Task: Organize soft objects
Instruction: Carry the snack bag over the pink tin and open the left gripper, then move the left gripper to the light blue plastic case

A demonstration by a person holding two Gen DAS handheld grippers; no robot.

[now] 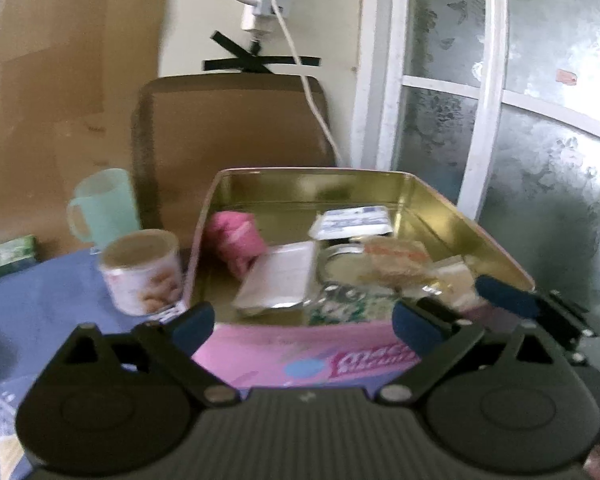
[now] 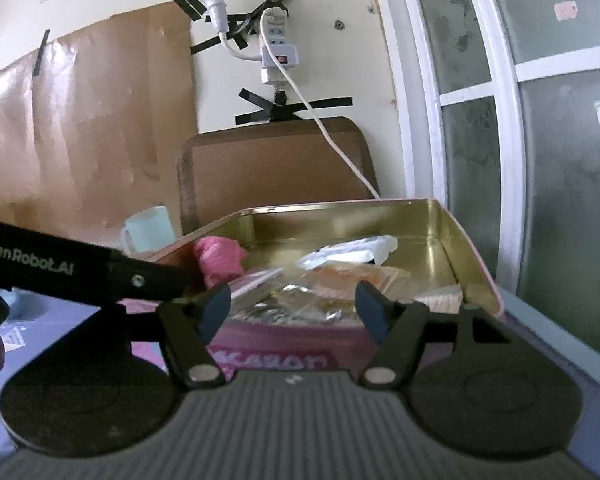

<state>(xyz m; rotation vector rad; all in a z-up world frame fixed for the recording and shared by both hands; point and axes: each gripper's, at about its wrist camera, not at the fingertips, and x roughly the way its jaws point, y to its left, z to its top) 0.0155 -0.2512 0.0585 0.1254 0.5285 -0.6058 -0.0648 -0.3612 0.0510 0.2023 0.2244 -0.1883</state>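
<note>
A pink tin (image 1: 300, 350) with a gold inside stands open on the blue tablecloth, just beyond both grippers. A pink soft bundle (image 1: 236, 240) lies against its left wall, and it also shows in the right wrist view as the pink bundle (image 2: 220, 260). Beside it lie a flat white pouch (image 1: 278, 276), a white-and-blue packet (image 1: 353, 222), a clear wrapper with orange print (image 1: 395, 260) and foil wrappers. My left gripper (image 1: 303, 326) stands wide open at the tin's front wall, nothing between its fingers. My right gripper (image 2: 294, 314) is open too, empty, in front of the tin (image 2: 455, 240).
A round biscuit can (image 1: 142, 272) and a teal mug (image 1: 104, 208) stand left of the tin, with a green box (image 1: 8, 256) at the far left. A brown chair back (image 1: 232, 132) rises behind. A white cable (image 2: 331, 136) hangs from the wall strip. A frosted window (image 1: 539, 120) fills the right.
</note>
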